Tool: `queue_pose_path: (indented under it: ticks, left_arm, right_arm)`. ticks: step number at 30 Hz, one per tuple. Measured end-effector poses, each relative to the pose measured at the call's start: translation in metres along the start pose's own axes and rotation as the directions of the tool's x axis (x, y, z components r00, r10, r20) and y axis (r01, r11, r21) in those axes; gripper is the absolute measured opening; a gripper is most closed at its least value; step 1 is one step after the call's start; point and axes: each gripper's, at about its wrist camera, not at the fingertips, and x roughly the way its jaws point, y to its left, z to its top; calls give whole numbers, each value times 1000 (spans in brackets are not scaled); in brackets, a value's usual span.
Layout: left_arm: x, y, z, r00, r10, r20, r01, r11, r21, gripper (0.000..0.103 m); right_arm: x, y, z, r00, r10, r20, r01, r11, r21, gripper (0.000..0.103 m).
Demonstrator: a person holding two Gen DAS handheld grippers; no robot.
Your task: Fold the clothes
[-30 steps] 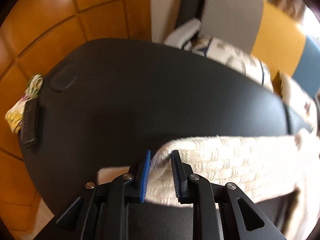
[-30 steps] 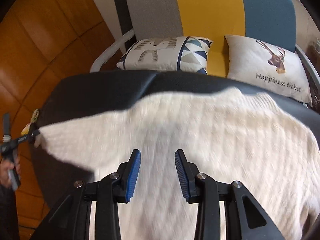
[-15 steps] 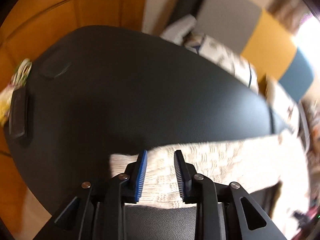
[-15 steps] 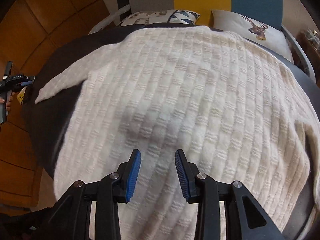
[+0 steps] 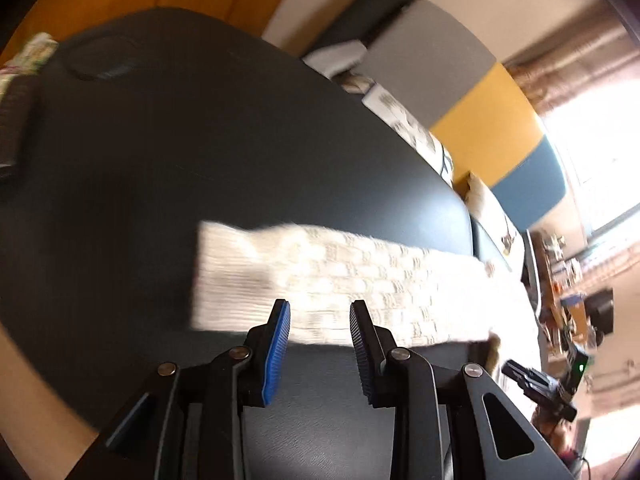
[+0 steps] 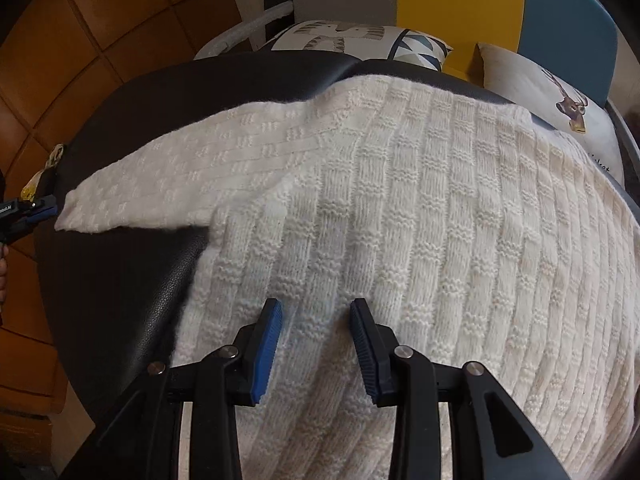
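A cream knitted sweater [image 6: 400, 220] lies spread over the black table [image 6: 132, 280]. Its one sleeve [image 6: 180, 176] stretches flat to the left. In the left wrist view that sleeve [image 5: 320, 276] lies on the table [image 5: 200, 140] just past my left gripper [image 5: 320, 312], which is open with nothing pinched; the cuff end is blurred. My right gripper [image 6: 316, 312] hovers close over the sweater's body near its lower left side, open, with the knit under it and not pinched. The left gripper [image 6: 40, 208] also shows at the sleeve's cuff end.
Two printed cushions [image 6: 352, 40] [image 6: 552, 96] rest on a grey, yellow and blue seat back [image 6: 460, 0] behind the table. A dark remote [image 5: 12, 128], a patterned packet [image 5: 36, 52] and a flat dark oval [image 5: 100, 60] are at the table's far left end.
The left gripper let go of the sleeve cuff, which now lies flat on the table. The sweater has settled onto the table, and the right gripper has sunk closer to it.
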Motion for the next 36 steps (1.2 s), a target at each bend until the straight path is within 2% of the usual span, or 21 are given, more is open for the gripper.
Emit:
queue_pose_path:
  ticks: [1, 3, 12, 14, 17, 18, 20, 22, 24, 26, 28, 29, 30, 33, 35, 36]
  left_arm:
    - [-10, -1, -18, 1000, 19, -9, -19, 1000, 4, 31]
    - [-6, 0, -31, 996, 86, -34, -86, 996, -13, 31]
    - [9, 25, -16, 991, 136, 3, -134, 984, -118, 30]
    - [6, 22, -6, 987, 162, 1, -161, 977, -142, 30]
    - [-21, -5, -6, 977, 198, 74, -190, 976, -106, 31]
    - [-32, -16, -11, 978, 183, 98, -176, 981, -77, 32]
    - [-57, -35, -34, 985, 127, 115, -131, 991, 29, 35]
    - [-70, -67, -69, 996, 42, 73, -52, 988, 145, 39]
    - [-65, -98, -106, 999, -32, -11, 34, 973, 229, 40]
    - [-53, -132, -152, 988, -90, -124, 124, 944, 305, 40]
    - [-33, -157, -208, 969, -104, -223, 178, 921, 346, 40]
    - [-23, -164, -239, 953, -113, -280, 212, 912, 352, 40]
    - [-14, -172, -260, 946, -103, -307, 216, 906, 363, 40]
    - [15, -190, -302, 935, -56, -350, 201, 897, 394, 40]
    - [20, -191, -326, 921, -71, -382, 217, 910, 354, 42]
    - [18, -192, -335, 928, -69, -365, 207, 912, 354, 44]
  right_arm:
    - [1, 0, 1, 1000, -1, -1, 1, 1000, 3, 36]
    - [3, -4, 4, 1000, 0, -2, 0, 1000, 20, 36]
    - [16, -8, 30, 999, -33, 8, 32, 993, 110, 36]
    - [6, -13, 29, 1000, 11, 18, -13, 992, 125, 36]
    - [-28, -26, 14, 994, 76, 83, -85, 989, 118, 36]
    - [-41, -31, 6, 991, 90, 101, -100, 989, 106, 36]
    - [-63, -42, -18, 989, 99, 112, -109, 991, 83, 36]
    - [-83, -59, -45, 989, 90, 115, -99, 992, 75, 36]
    - [-100, -78, -75, 993, 49, 105, -59, 993, 97, 36]
    - [-114, -102, -109, 996, 12, 83, -23, 991, 134, 36]
    - [-126, -126, -142, 998, -28, 59, 17, 984, 175, 36]
    - [-132, -139, -158, 998, -34, 56, 22, 978, 207, 36]
    - [-137, -152, -174, 998, -40, 53, 26, 971, 239, 36]
    - [-148, -181, -214, 997, -56, 49, 38, 945, 325, 37]
    - [-147, -192, -233, 997, -39, 59, 15, 933, 359, 37]
    - [-145, -194, -239, 997, -34, 63, 9, 931, 366, 37]
